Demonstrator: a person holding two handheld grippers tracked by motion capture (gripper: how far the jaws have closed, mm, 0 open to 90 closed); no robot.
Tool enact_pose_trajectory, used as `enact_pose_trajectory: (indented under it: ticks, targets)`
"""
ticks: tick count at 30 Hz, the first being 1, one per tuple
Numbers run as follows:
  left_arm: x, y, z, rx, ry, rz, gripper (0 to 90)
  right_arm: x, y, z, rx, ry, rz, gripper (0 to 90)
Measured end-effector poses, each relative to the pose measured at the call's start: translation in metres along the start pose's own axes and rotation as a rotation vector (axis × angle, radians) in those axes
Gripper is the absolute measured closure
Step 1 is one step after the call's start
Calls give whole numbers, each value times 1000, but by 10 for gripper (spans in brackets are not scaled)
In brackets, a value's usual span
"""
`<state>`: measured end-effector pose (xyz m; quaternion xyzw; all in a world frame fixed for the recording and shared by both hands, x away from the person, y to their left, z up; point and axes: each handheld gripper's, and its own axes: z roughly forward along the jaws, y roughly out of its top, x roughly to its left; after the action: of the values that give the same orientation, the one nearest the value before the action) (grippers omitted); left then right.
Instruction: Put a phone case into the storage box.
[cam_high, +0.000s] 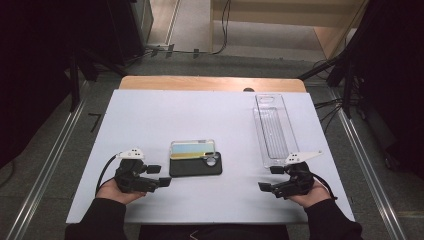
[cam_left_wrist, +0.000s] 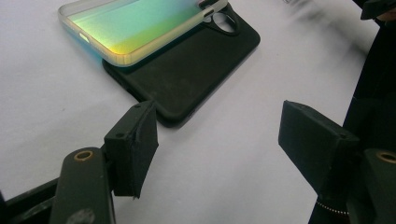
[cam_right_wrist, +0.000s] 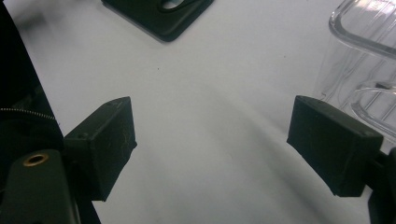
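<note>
- White table (cam_high: 150, 120): a black phone case (cam_high: 195, 166) lies near the front centre, with an iridescent phone case (cam_high: 192, 148) overlapping its far edge.
- A clear plastic tray (cam_high: 272, 127) lies lengthwise at the right side.
- Left gripper (cam_high: 159, 175): held just left of the black case, jaws apart, nothing between them.
- Right gripper (cam_high: 270, 178): near the tray's front end, jaws wide apart, empty.

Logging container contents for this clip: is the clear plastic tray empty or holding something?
Empty. In the high view the clear tray shows only its ribbed bottom; the two phone cases lie on the table, apart from it.
</note>
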<state>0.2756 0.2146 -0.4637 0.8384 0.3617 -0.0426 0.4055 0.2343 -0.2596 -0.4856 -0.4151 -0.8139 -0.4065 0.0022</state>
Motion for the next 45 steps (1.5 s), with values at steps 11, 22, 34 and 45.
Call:
enact_pose_trajectory:
  ticks: [11, 22, 34, 45]
  targets:
    - [0, 0, 0, 5, 3, 0, 284, 1, 0, -2, -1, -8, 0, 135]
    - [0, 1, -1, 2, 11, 2, 284, 1, -1, -2, 11, -11, -11, 141]
    - [-2, 2, -1, -2, 11, 5, 285, 0, -1, -3, 7, -7, -9, 141]
    - [3, 10, -3, -8, 36, -4, 289, 0, -1, -3, 12, -14, -4, 144]
